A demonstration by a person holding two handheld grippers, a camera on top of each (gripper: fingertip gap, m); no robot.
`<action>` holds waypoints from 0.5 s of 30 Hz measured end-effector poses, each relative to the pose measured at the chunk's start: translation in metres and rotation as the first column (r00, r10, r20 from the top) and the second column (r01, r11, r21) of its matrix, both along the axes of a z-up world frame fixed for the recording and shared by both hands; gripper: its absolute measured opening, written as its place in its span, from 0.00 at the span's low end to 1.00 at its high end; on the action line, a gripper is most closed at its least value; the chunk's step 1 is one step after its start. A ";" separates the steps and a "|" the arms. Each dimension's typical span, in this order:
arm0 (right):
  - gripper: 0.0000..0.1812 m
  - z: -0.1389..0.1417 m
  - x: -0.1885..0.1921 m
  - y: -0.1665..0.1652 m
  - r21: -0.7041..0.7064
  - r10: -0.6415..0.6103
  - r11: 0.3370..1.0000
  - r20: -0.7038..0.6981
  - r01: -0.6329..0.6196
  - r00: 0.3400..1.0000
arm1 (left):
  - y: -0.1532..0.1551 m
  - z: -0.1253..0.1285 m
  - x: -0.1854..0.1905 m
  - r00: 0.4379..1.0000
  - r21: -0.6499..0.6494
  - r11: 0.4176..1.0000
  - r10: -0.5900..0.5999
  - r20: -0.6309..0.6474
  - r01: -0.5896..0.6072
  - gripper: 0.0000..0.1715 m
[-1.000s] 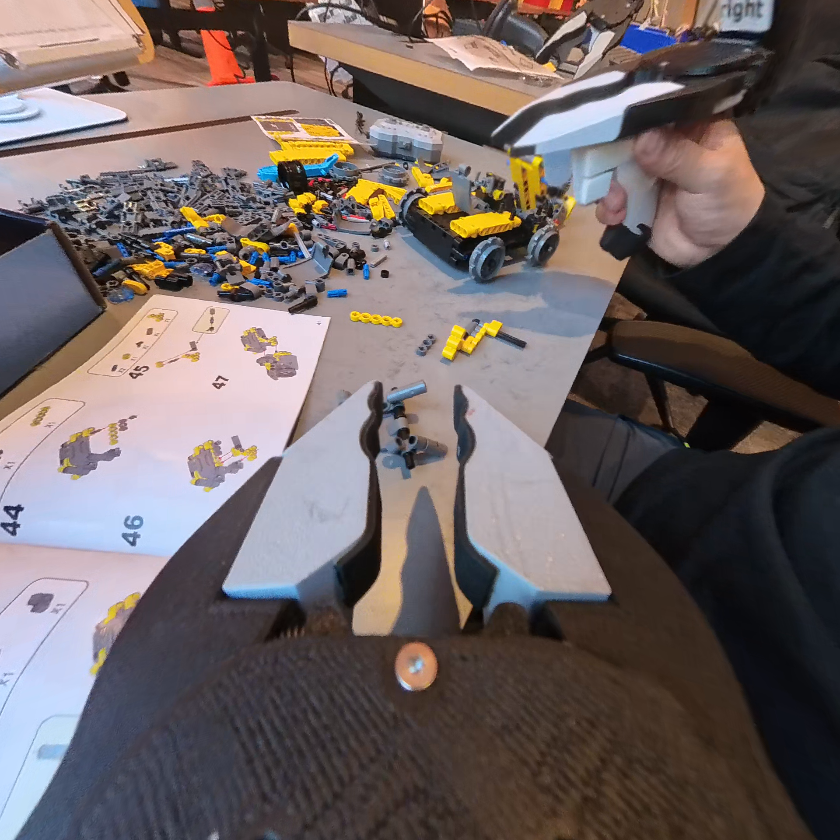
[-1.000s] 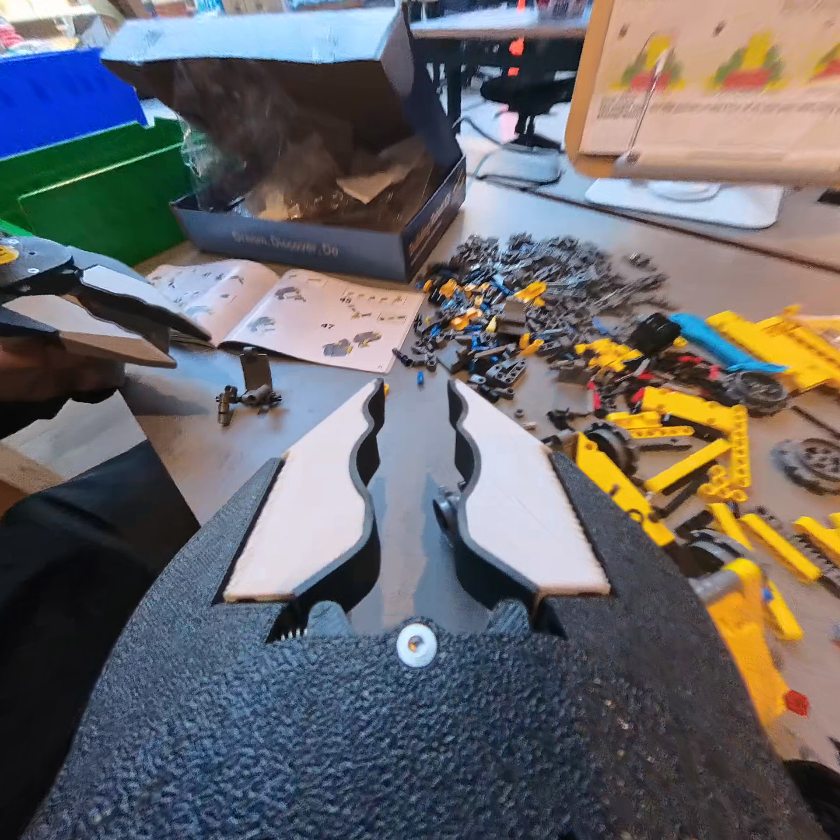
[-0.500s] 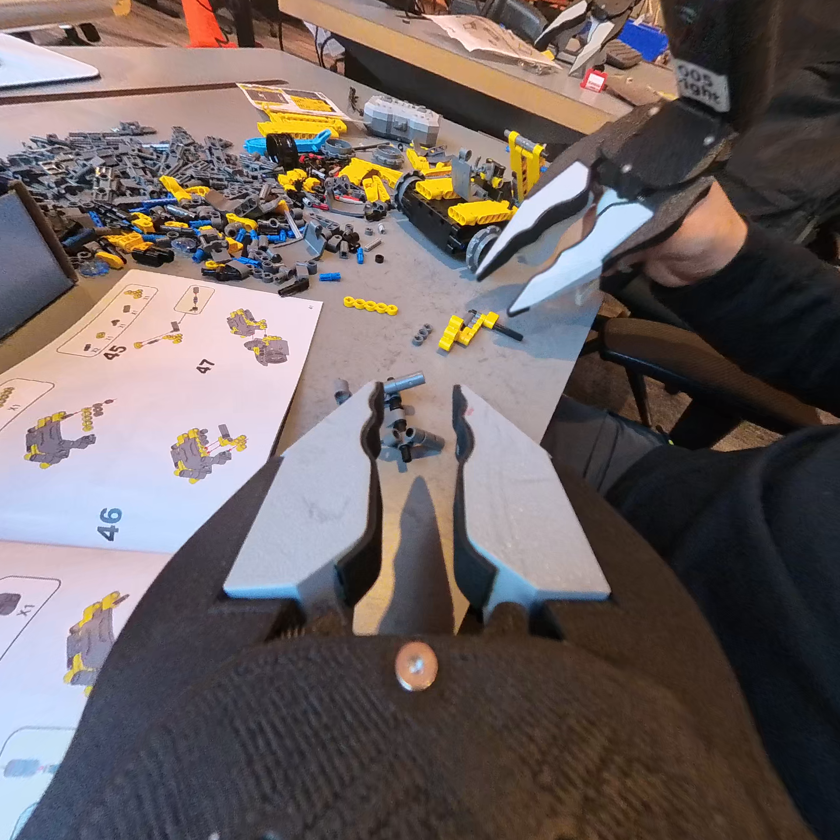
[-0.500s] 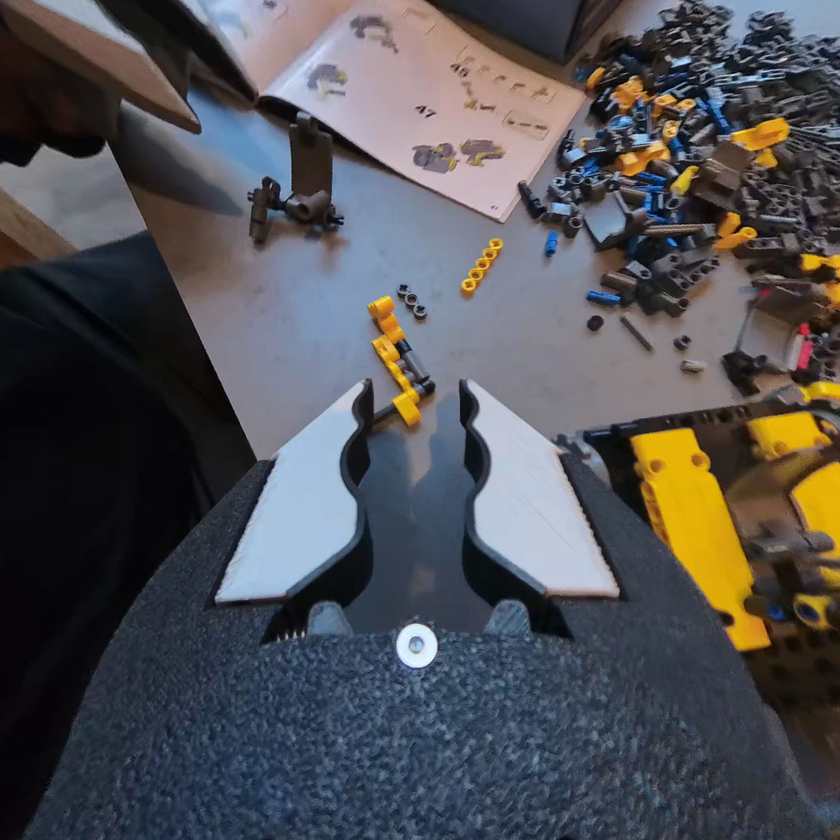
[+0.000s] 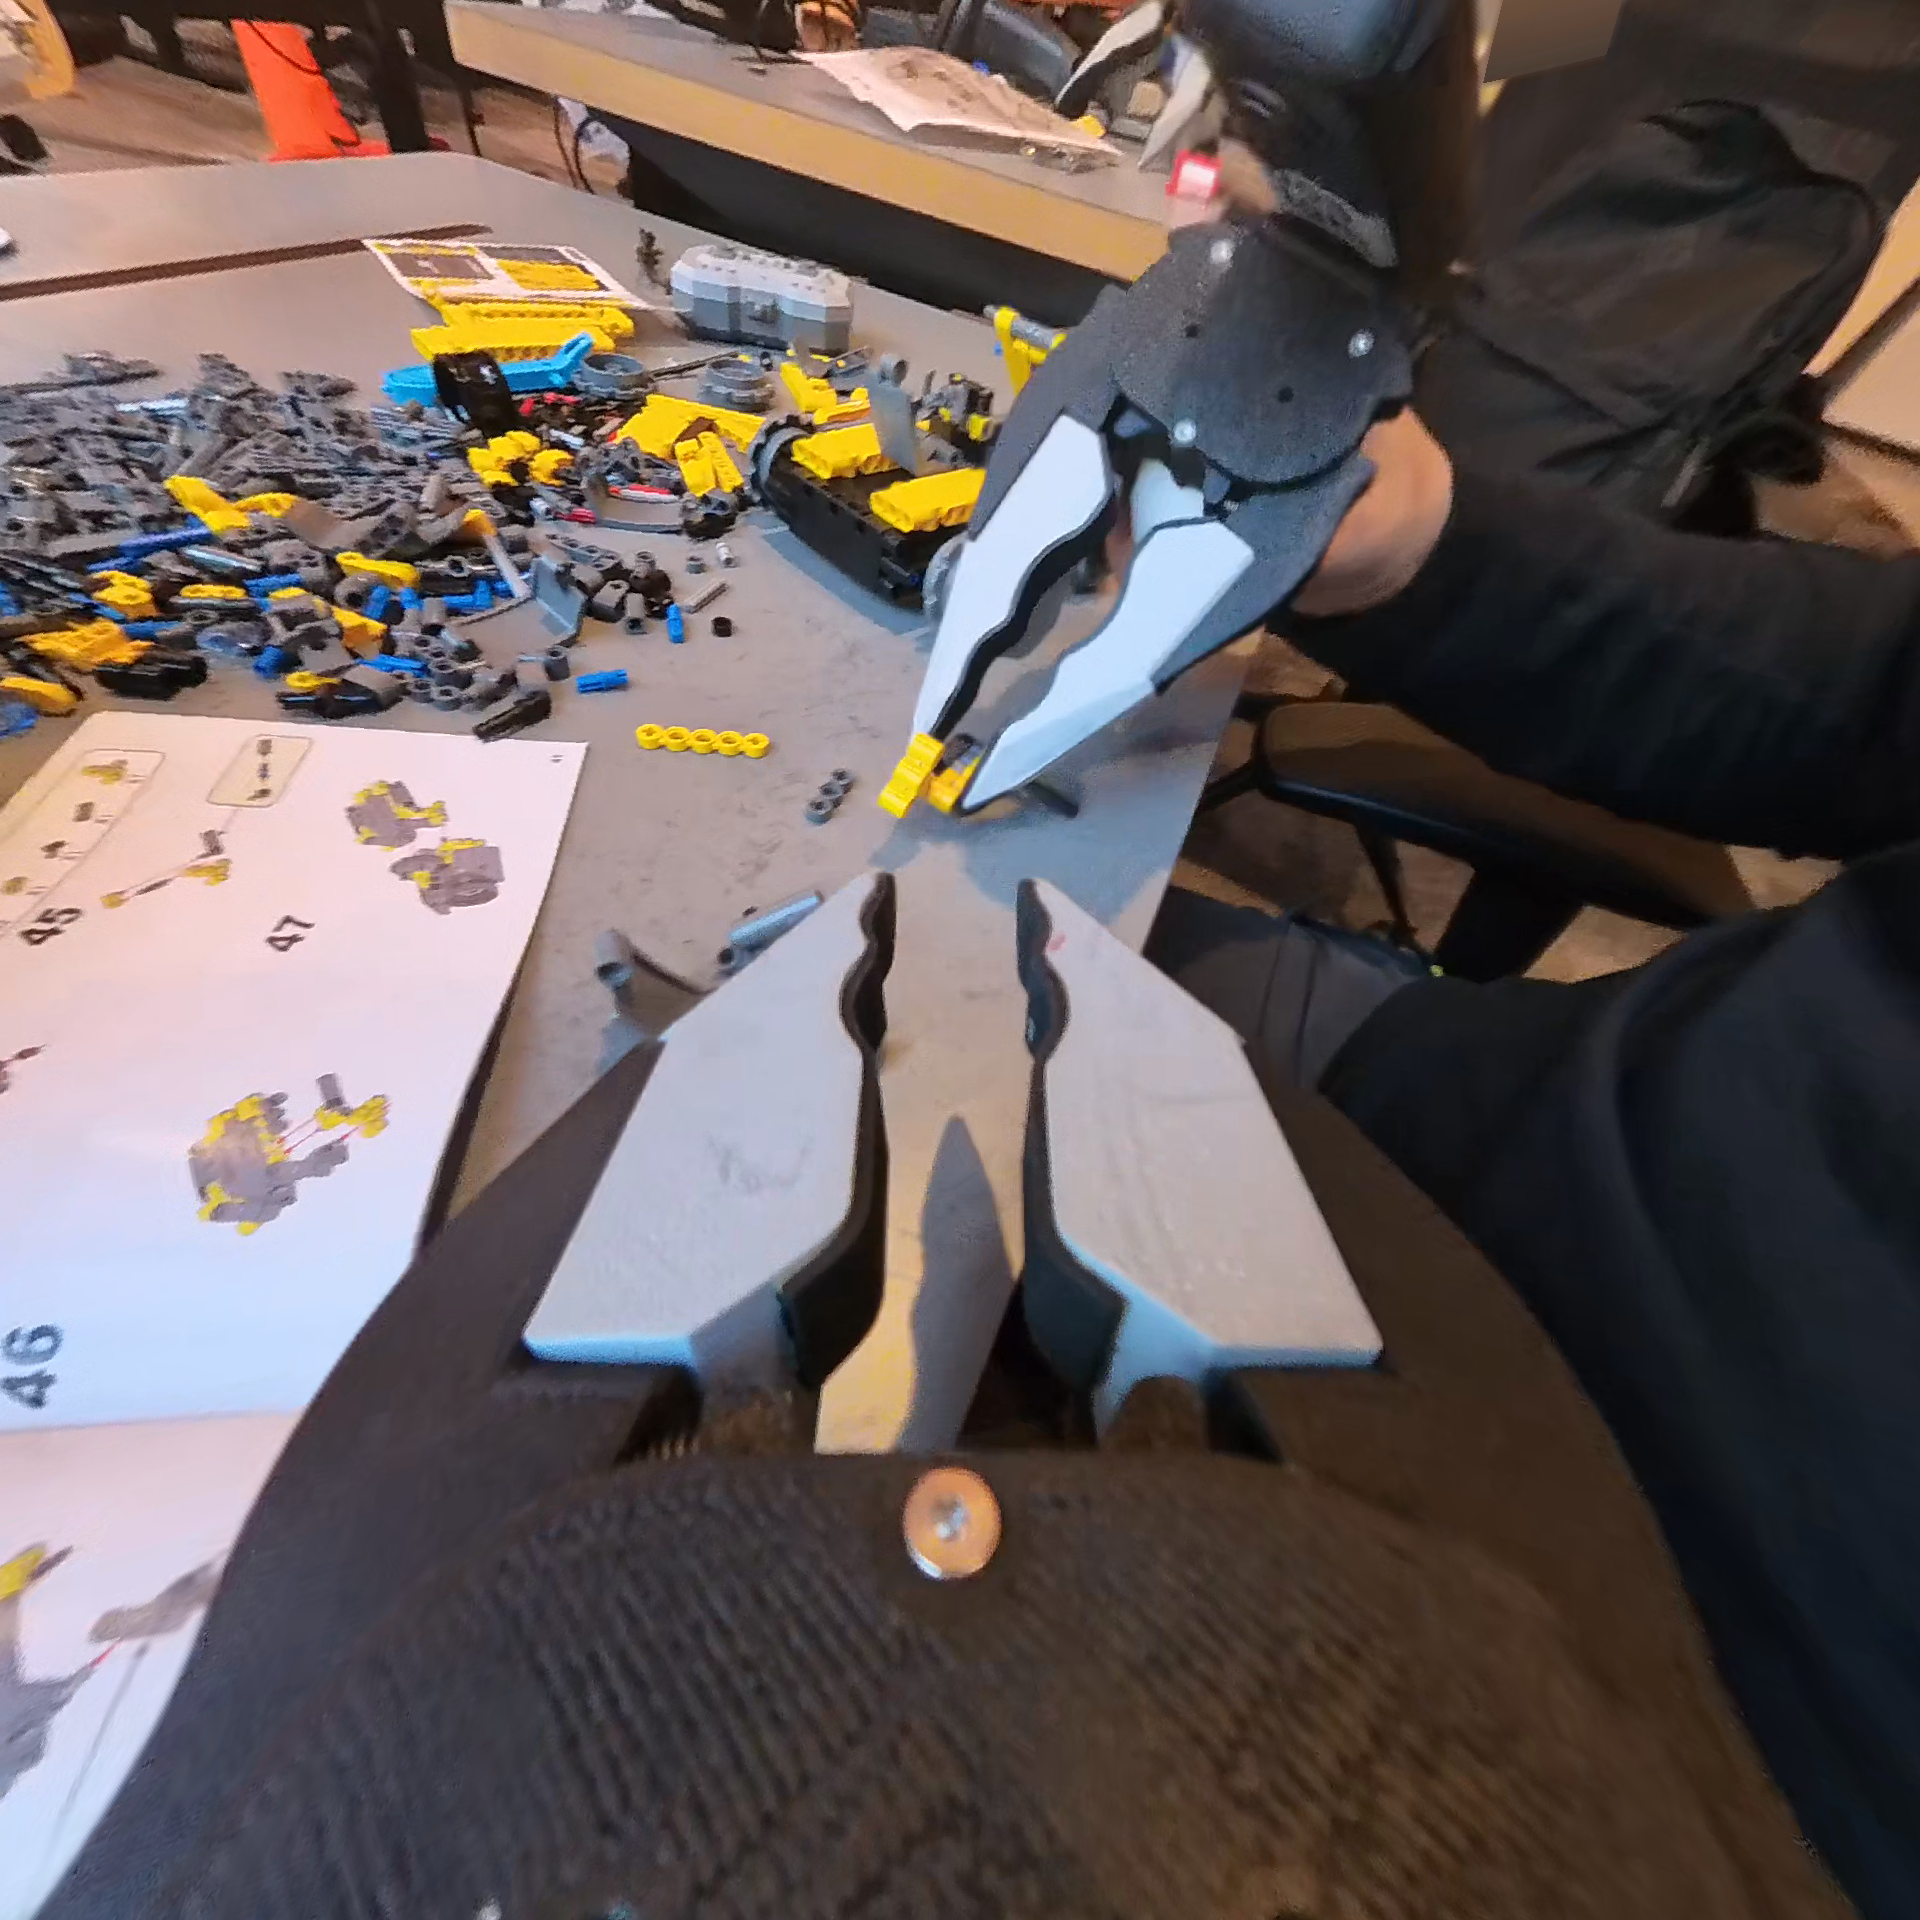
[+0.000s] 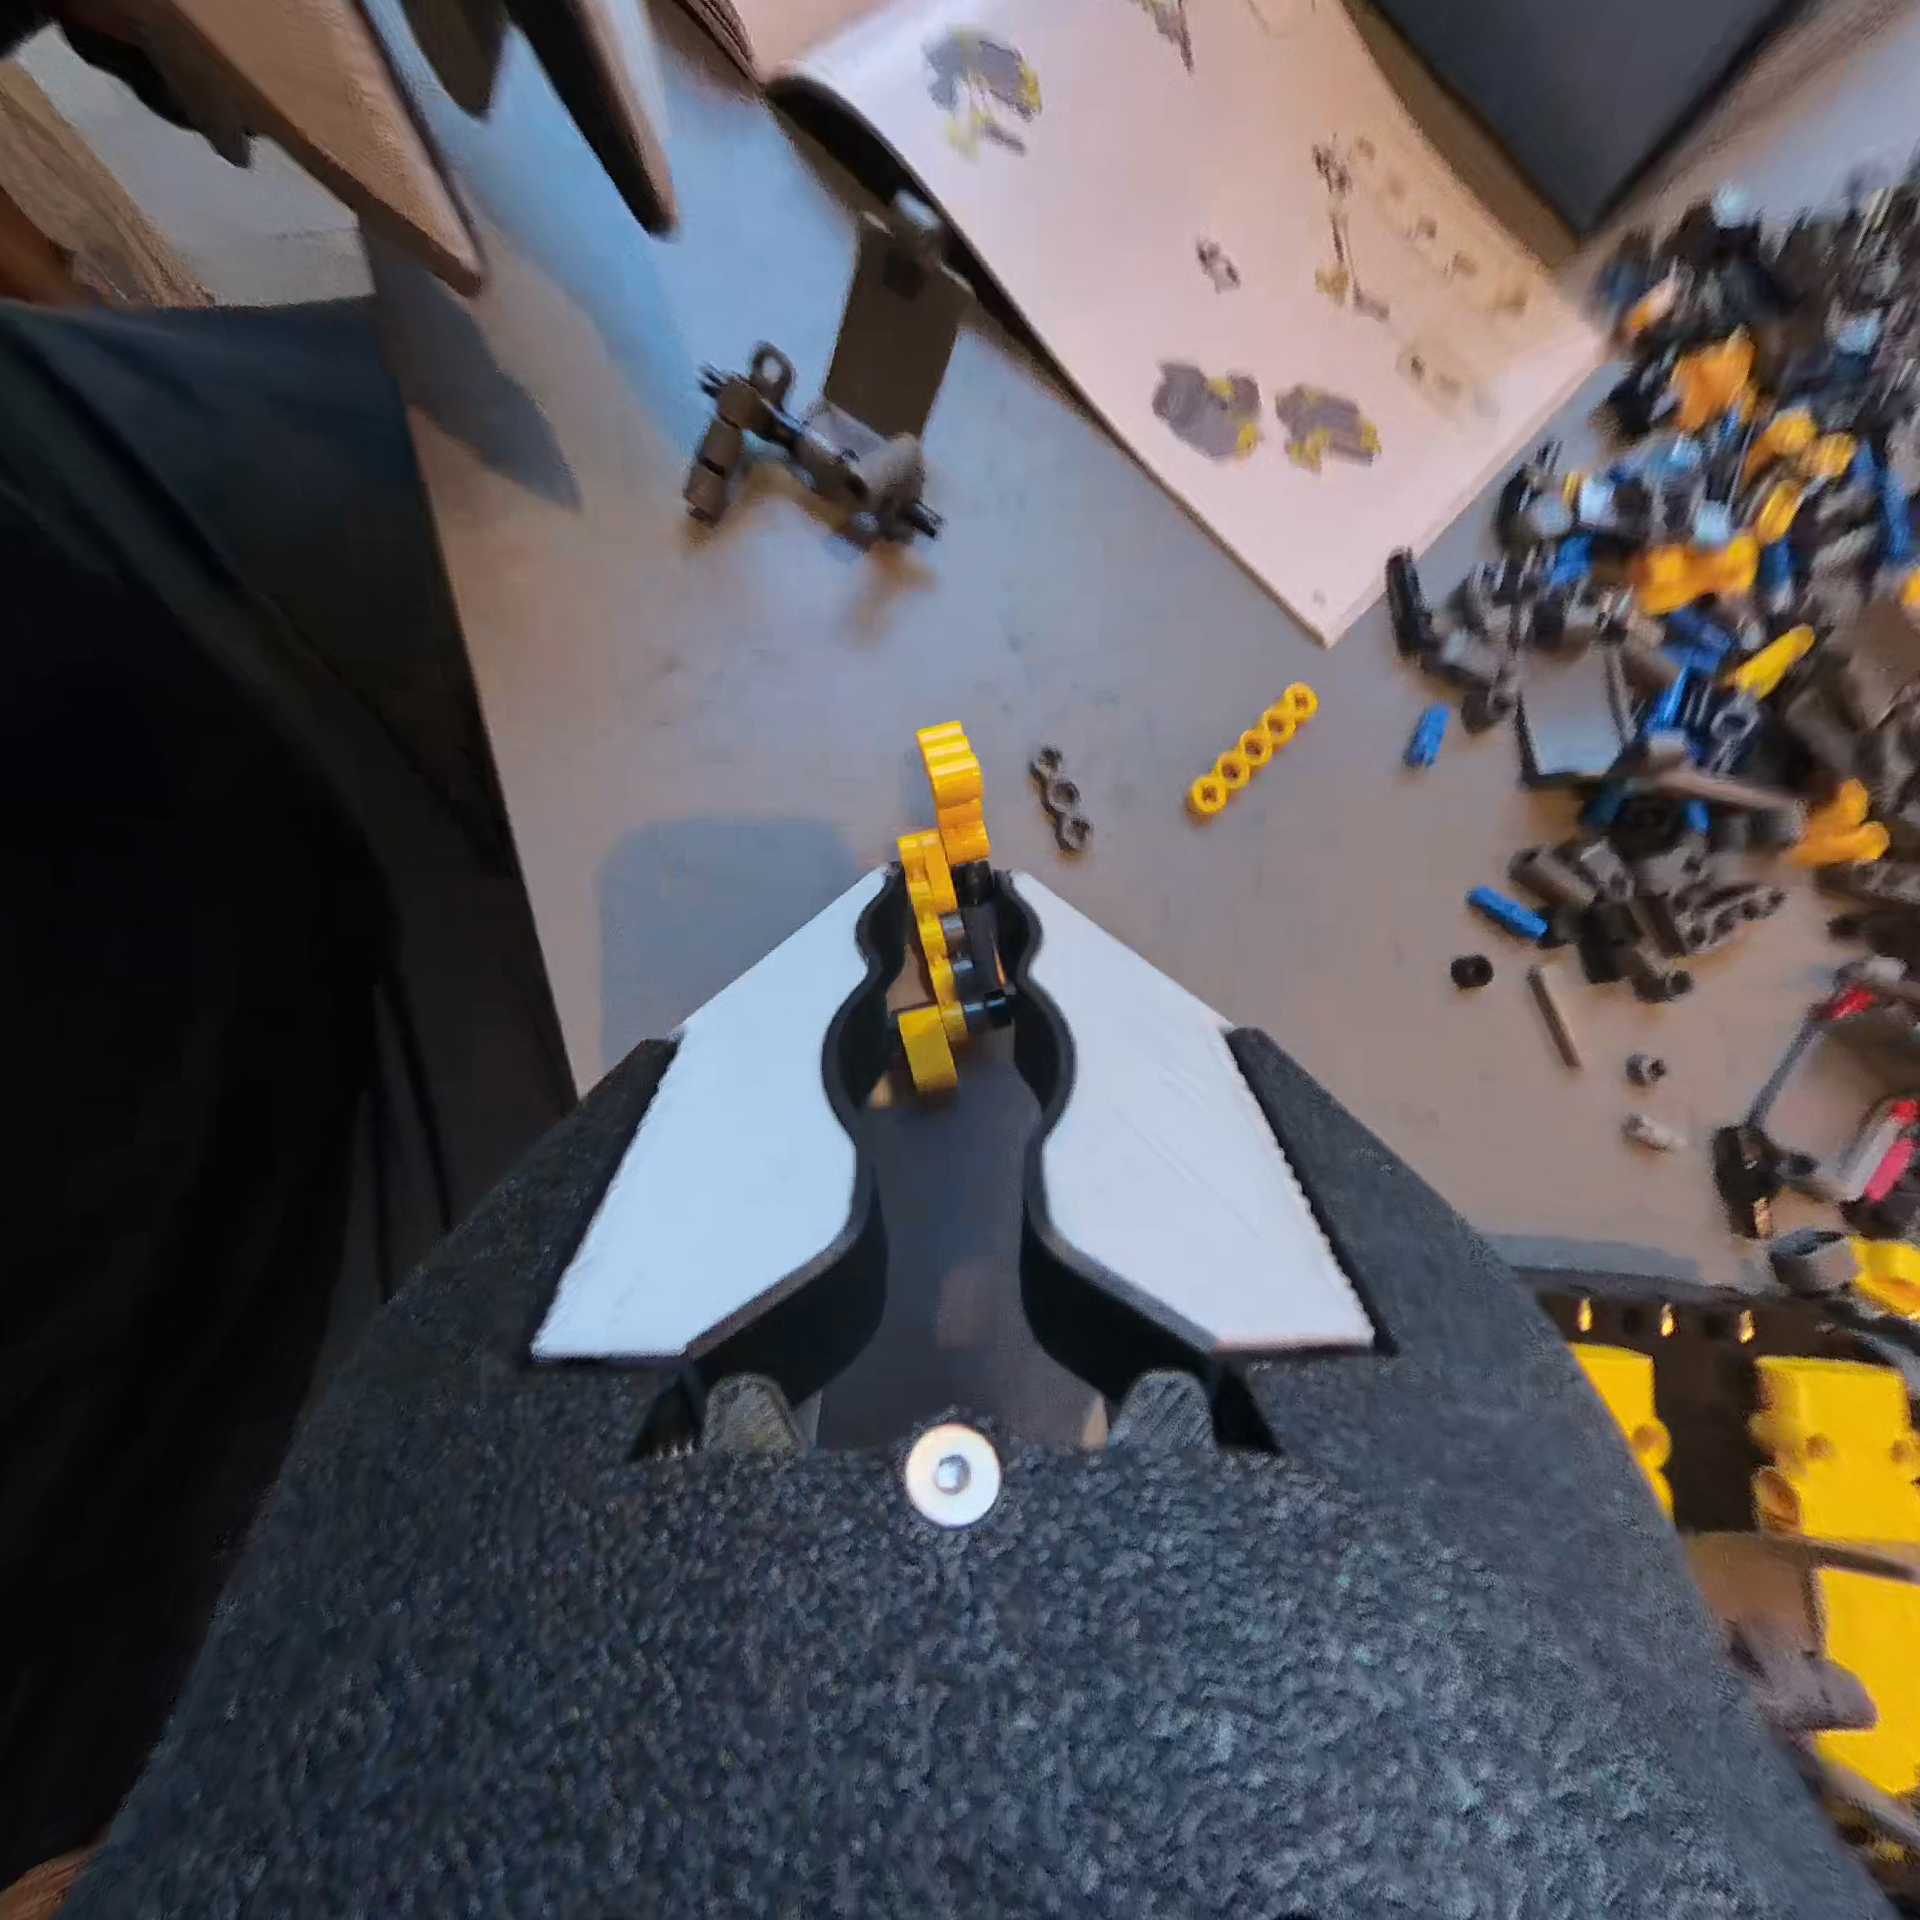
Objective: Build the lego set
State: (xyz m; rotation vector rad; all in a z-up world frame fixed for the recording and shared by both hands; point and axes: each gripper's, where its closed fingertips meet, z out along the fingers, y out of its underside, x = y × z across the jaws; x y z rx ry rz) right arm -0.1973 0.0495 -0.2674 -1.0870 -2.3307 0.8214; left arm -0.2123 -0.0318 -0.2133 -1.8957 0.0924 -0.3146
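Observation:
My right gripper [image 6: 951,883] is shut on a small yellow-and-black brick assembly [image 6: 940,935] that rests on the grey table [image 6: 727,675]. In the left wrist view the right gripper [image 5: 951,774] points steeply down with that assembly [image 5: 914,774] between its tips. My left gripper [image 5: 954,914] is open and empty, low over the table near its front edge. A small grey brick assembly [image 5: 707,956] lies just left of its left finger and also shows in the right wrist view [image 6: 821,457]. The left gripper [image 6: 556,249] shows blurred at the top left there.
An open instruction booklet [image 5: 260,987] lies to the left. Beyond it is a pile of grey, blue and yellow parts [image 5: 260,540] and a yellow-and-black vehicle [image 5: 862,499]. A yellow five-hole beam [image 5: 702,740] and a small grey connector [image 5: 828,798] lie loose. A person's black sleeve [image 5: 1662,675] is at the right. About 10 centimetres separates my left fingertips from my right.
My right gripper came down onto the yellow assembly and closed around it. My left gripper shifted right, so the grey assembly now lies left of its fingers instead of between them.

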 end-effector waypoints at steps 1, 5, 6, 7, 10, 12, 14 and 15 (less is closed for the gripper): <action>0.09 0.005 0.000 -0.006 0.023 0.023 0.999 -0.037 -0.022 0.999 | 0.001 0.002 0.002 1.000 -0.002 1.000 -0.002 0.022 0.002 0.13; 0.09 0.019 0.001 -0.023 0.124 0.077 0.990 -0.127 -0.061 0.989 | 0.003 0.004 0.000 0.998 -0.020 0.999 0.037 0.058 -0.036 0.14; 0.09 0.023 0.001 -0.030 0.128 0.092 0.989 -0.144 -0.073 0.985 | 0.004 0.005 0.002 0.997 -0.022 0.999 0.033 0.076 -0.031 0.15; 0.09 0.026 0.001 -0.036 0.126 0.104 0.988 -0.159 -0.084 0.982 | 0.005 0.006 0.005 0.996 -0.022 1.000 0.023 0.090 -0.021 0.15; 0.09 0.030 0.002 -0.049 0.116 0.118 0.988 -0.154 -0.101 0.981 | 0.007 0.007 0.014 0.999 -0.014 1.000 -0.008 0.040 0.009 0.16; 0.09 0.032 0.003 -0.055 0.102 0.127 0.988 -0.151 -0.112 0.980 | 0.008 0.006 0.019 0.999 -0.014 1.000 -0.016 -0.050 0.015 0.15; 0.09 0.033 0.004 -0.061 0.082 0.138 0.989 -0.153 -0.127 0.979 | 0.009 0.003 0.022 0.989 -0.020 1.000 -0.024 -0.145 0.021 0.11; 0.08 0.034 0.005 -0.063 0.068 0.145 0.988 -0.152 -0.136 0.978 | 0.009 -0.001 0.021 0.982 -0.030 0.999 -0.020 -0.188 0.015 0.09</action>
